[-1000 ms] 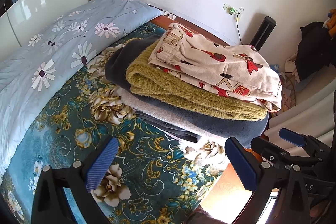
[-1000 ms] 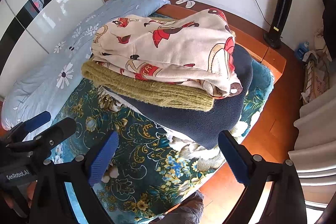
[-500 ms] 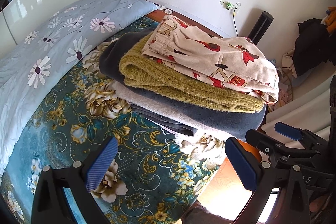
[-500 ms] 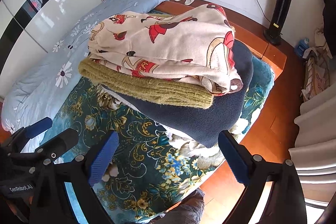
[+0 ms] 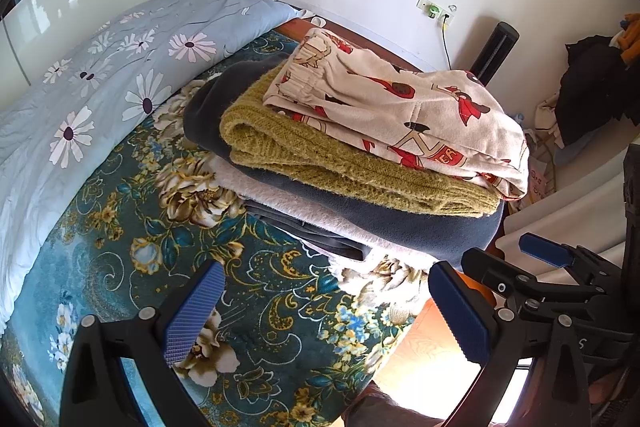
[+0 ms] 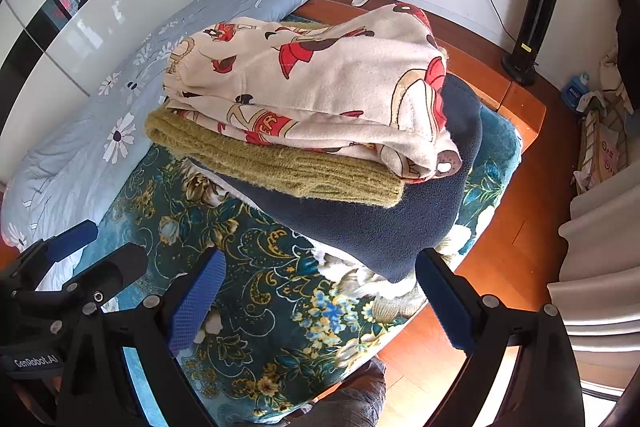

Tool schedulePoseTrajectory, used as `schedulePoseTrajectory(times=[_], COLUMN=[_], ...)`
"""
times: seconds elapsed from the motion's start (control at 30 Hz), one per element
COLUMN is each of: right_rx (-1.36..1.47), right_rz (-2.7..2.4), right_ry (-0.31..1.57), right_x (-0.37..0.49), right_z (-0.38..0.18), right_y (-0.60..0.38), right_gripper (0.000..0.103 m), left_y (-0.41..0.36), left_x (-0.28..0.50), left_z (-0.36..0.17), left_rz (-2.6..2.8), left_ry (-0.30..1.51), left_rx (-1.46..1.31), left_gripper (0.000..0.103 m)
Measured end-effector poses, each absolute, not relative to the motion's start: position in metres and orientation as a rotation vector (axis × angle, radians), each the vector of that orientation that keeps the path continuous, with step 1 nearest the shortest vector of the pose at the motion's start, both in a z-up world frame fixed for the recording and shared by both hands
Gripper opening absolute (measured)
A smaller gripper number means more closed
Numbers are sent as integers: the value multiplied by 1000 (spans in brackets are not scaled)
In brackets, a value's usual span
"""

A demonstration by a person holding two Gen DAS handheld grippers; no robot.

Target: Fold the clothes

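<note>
A pile of folded clothes sits near the bed's corner. On top lies a cream garment with red cartoon prints (image 5: 400, 115) (image 6: 312, 83). Under it are an olive knit sweater (image 5: 320, 163) (image 6: 280, 167), a navy fleece (image 5: 400, 227) (image 6: 360, 223), a pale pink layer (image 5: 288, 199) and a dark grey piece (image 5: 312, 235). My left gripper (image 5: 324, 311) is open and empty, held over the bedspread short of the pile. My right gripper (image 6: 320, 303) is also open and empty, in front of the navy fleece's edge. The right gripper shows at the left wrist view's lower right (image 5: 532, 267).
The bed carries a teal floral bedspread (image 5: 140, 267) (image 6: 260, 307) and a light blue daisy quilt (image 5: 100, 75) (image 6: 100, 131) on the left. A wooden floor (image 6: 520, 195), a black tower heater (image 6: 528, 27), a white wall and piled clothing at the right surround it.
Both grippers have drifted slightly so the pile sits a little differently in each view. Jaws stay open; the clothes have not moved.
</note>
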State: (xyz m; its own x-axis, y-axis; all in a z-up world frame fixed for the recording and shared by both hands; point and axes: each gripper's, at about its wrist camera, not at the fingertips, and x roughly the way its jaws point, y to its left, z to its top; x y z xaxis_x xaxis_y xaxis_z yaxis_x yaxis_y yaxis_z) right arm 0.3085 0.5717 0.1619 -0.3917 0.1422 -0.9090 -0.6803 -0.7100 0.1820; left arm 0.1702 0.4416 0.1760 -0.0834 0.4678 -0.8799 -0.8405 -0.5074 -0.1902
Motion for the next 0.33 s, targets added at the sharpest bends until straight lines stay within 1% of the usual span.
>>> schedulePoseTrajectory(times=[0.33], right_rx=[-1334], right_rz=[2129], right_ry=[747], right_x=[308], right_z=[160], right_y=[570], right_gripper=[96], left_y=[441], left_x=[170], left_z=[175], left_rz=[1758], left_ry=[465], left_rx=[-1229], left_gripper=[103])
